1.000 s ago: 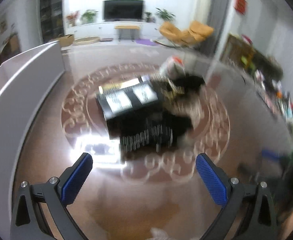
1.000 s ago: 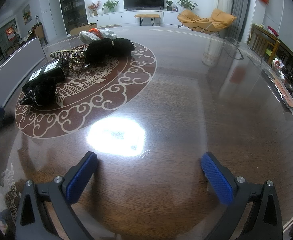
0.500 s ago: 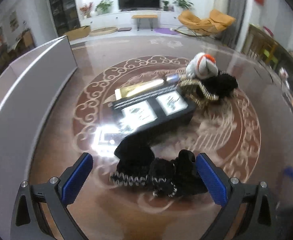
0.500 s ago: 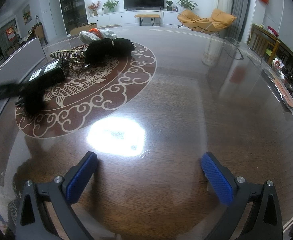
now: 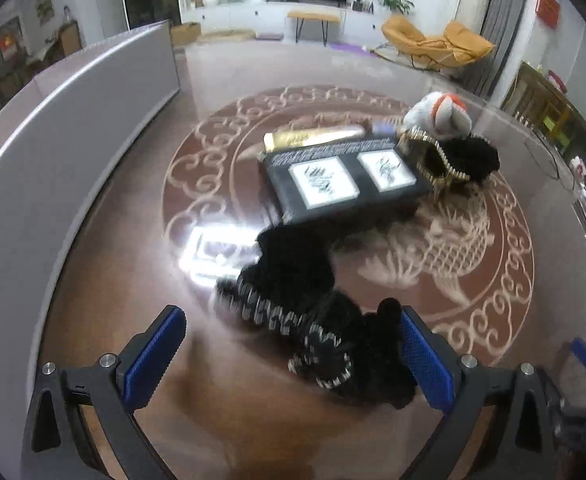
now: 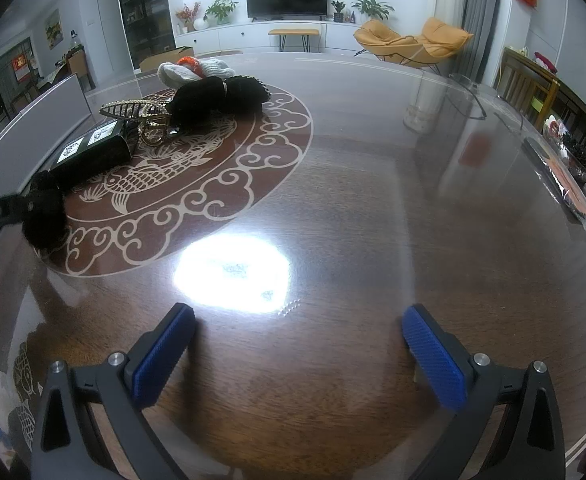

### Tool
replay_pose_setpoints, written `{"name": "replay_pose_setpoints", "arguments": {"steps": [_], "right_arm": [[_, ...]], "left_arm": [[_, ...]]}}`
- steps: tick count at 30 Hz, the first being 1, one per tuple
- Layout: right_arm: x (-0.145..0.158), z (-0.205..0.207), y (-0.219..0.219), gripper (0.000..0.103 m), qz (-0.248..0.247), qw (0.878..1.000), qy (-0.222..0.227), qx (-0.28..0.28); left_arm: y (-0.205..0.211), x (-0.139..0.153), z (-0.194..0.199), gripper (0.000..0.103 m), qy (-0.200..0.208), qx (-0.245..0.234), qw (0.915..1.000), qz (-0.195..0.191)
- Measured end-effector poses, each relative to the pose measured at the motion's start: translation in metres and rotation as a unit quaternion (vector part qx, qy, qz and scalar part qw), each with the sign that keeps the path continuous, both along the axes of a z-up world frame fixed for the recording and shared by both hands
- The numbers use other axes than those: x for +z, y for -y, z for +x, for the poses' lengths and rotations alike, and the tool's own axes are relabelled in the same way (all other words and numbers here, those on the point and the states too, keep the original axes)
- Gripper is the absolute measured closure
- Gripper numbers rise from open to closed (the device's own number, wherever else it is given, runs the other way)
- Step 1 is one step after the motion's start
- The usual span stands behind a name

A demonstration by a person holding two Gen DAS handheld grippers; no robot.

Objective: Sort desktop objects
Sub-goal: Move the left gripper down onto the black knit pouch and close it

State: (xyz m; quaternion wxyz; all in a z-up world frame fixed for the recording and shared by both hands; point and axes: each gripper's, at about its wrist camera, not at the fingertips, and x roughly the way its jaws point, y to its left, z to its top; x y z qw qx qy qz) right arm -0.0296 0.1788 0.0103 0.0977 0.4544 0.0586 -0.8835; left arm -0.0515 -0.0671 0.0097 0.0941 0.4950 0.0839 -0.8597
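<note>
The left gripper (image 5: 289, 344) is wide open and holds nothing; its two blue pads stand on both sides of a black knitted cloth with a silver patterned edge (image 5: 313, 312), and the right pad is touching or almost touching the cloth's fluffy end, I cannot tell which. The cloth lies on the glossy brown table (image 5: 133, 280), at about 6 o'clock on the round ornament in the tabletop. Just behind it, toward 12 o'clock, lies a black box with two white labels (image 5: 345, 184). A gold tube (image 5: 313, 138) is at the far side of the box, touching it or just beside it. At about 2 o'clock from the box are a gold hair claw (image 5: 433, 160), a black fluffy item (image 5: 473, 156) and a grey and orange knitted piece (image 5: 439, 114), all close together. The right gripper (image 6: 299, 344) is also wide open and empty, above a bare part of the table near a bright reflection, well apart from the group of objects at 10 o'clock in its view.
</note>
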Motion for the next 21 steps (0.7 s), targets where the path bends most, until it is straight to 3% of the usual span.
{"name": "replay_pose_setpoints", "arguments": {"steps": [5,8,15,16,18,19,20,21], "right_arm": [[0.000,0.000,0.000,0.000,0.000,1.000,0.000,-0.001],[0.000,0.000,0.000,0.000,0.000,1.000,0.000,0.000],[0.000,0.000,0.000,0.000,0.000,1.000,0.000,0.000],[0.000,0.000,0.000,0.000,0.000,1.000,0.000,0.000],[0.000,0.000,0.000,0.000,0.000,1.000,0.000,0.000],[0.000,0.000,0.000,0.000,0.000,1.000,0.000,0.000],[0.000,0.000,0.000,0.000,0.000,1.000,0.000,0.000],[0.000,0.000,0.000,0.000,0.000,1.000,0.000,0.000]], "left_arm": [[0.009,0.014,0.028,0.000,-0.019,-0.026,0.9990,-0.032],[0.005,0.017,0.027,0.000,-0.023,-0.053,0.9980,-0.027],[-0.001,-0.010,-0.006,0.000,-0.001,-0.017,0.9998,-0.009],[-0.002,-0.012,-0.007,0.004,-0.004,-0.015,0.9998,-0.013],[-0.001,-0.010,-0.002,0.037,-0.023,-0.014,0.9993,-0.024],[0.001,-0.009,0.001,0.059,-0.030,-0.019,0.9991,-0.024],[0.006,-0.006,0.004,0.068,-0.033,-0.024,0.9990,-0.018],[0.012,-0.005,0.007,0.069,-0.034,-0.026,0.9991,-0.005]]}}
